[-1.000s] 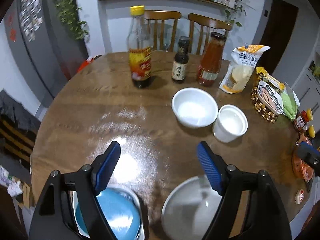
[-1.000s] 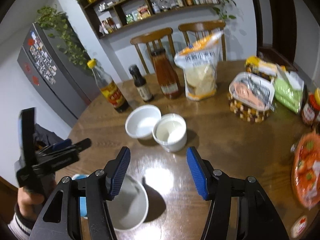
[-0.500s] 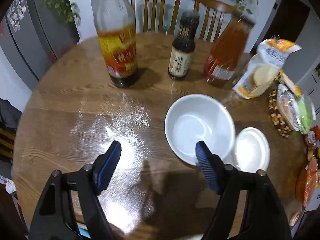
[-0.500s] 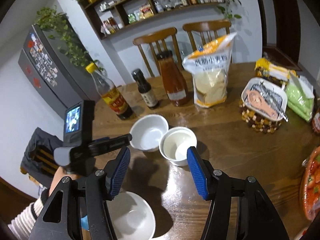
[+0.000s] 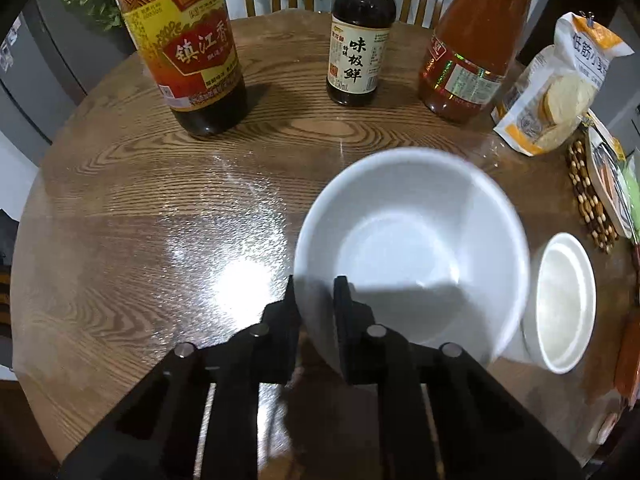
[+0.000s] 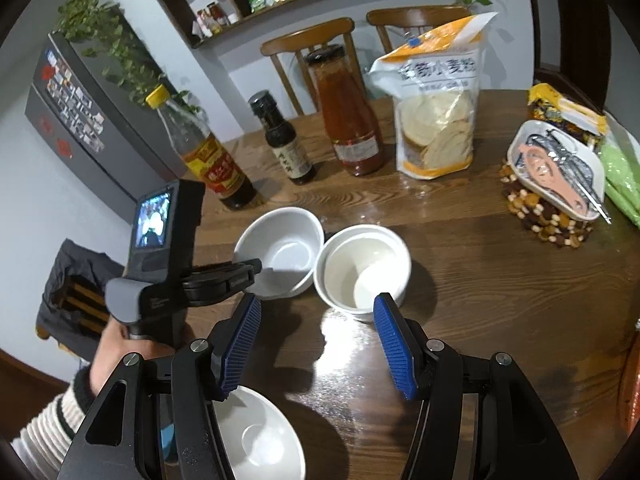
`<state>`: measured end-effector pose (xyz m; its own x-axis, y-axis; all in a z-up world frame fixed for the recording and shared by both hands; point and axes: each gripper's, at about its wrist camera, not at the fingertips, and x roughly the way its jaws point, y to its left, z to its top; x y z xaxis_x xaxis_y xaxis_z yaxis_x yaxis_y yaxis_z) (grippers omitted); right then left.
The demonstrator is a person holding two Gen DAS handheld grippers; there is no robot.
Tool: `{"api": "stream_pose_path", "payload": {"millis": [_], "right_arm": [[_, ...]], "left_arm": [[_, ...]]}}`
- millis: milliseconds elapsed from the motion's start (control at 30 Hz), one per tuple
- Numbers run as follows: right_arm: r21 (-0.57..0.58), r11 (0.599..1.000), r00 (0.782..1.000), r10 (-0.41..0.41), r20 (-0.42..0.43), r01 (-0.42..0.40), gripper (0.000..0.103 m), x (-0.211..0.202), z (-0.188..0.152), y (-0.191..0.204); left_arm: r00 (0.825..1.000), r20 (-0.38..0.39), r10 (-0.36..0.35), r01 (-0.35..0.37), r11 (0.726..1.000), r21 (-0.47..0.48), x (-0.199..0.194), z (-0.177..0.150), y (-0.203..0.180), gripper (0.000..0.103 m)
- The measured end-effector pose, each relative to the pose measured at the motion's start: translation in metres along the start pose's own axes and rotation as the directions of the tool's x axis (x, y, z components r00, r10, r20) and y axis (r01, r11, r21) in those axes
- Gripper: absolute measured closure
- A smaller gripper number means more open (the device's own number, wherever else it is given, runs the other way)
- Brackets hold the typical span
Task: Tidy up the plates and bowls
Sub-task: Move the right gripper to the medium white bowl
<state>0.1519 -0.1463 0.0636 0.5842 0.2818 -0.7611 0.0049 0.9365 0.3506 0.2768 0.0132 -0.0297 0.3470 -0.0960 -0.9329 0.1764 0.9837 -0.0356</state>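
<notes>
Round wooden tabletop point(image 5: 120, 200), bottles behind; left claw point(image 5: 314, 284) just closed onto near rim of white bowl point(image 5: 412, 240); right claw point(image 6: 316, 344) apart, empty; white cup point(image 6: 362, 268) beside; stacking not yet done.

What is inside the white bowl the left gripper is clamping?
The white bowl looks empty; the left gripper grips its near rim. One finger hides a strip of the inner wall.

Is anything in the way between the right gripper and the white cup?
Nothing visible. The right gripper hangs open over bare table, with the white cup just beyond its fingertips.
</notes>
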Motion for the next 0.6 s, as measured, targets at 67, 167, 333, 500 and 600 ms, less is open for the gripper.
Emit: {"api": "stream_pose_path", "payload": {"millis": [67,167,333,500,600], "right_arm": [[-0.009,1.000,1.000,0.011,-0.011,-0.012,0.043,0.005,0.000,0.005],[-0.027,0.999,0.999,0.028,-0.040,-0.029,0.043,0.016,-0.002,0.013],[-0.052,0.998,0.995,0.043,-0.095,-0.048,0.043,0.034,-0.009,0.025],[-0.087,0.995,0.984,0.038,-0.175,-0.053,0.043,0.061,-0.019,0.039],[-0.095,0.995,0.981,0.005,-0.196,-0.024,0.043,0.076,-0.022,0.043]], "left_arm": [[1.000,-0.003,0.022,-0.022,0.999,0.032,-0.003,-0.004,0.005,0.089],[1.000,-0.019,0.024,-0.022,0.997,0.075,-0.007,-0.017,0.015,0.089],[0.999,-0.054,-0.005,0.012,0.992,0.126,-0.015,-0.044,0.031,0.089],[0.998,-0.061,-0.014,0.024,0.988,0.153,-0.021,-0.067,0.038,0.088],[0.997,-0.064,-0.034,0.043,0.989,0.142,-0.023,-0.076,0.040,0.088]]}}
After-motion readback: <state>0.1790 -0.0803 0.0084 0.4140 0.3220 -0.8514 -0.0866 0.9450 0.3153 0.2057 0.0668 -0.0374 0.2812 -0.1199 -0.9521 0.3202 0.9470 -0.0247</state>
